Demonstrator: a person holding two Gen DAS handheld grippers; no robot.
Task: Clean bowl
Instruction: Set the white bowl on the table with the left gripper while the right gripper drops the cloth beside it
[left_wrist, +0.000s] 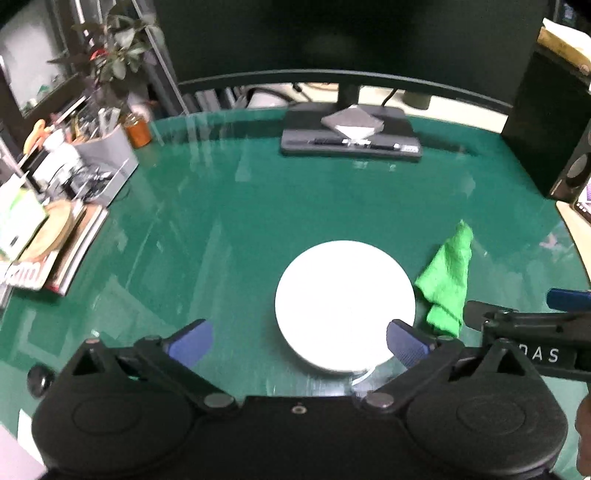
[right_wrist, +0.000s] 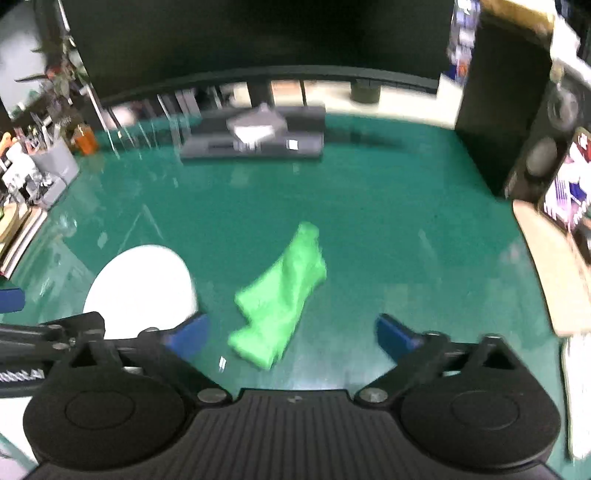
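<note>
Green glossy desk (left_wrist: 258, 221), monitor (left_wrist: 351, 37) behind, plant (left_wrist: 110, 48) left.

Each tool, left (left_wrist: 299, 345) and right (right_wrist: 291, 338), was matte black with blue ribbed fingertips (left_wrist: 406, 349), round side discs and silver pivot screws.

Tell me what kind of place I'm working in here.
Most likely a home or office desk, not a kitchen: a large monitor on its stand, a speaker, and a pen holder crowd a green desk mat holding the white bowl and green cloth.
</note>
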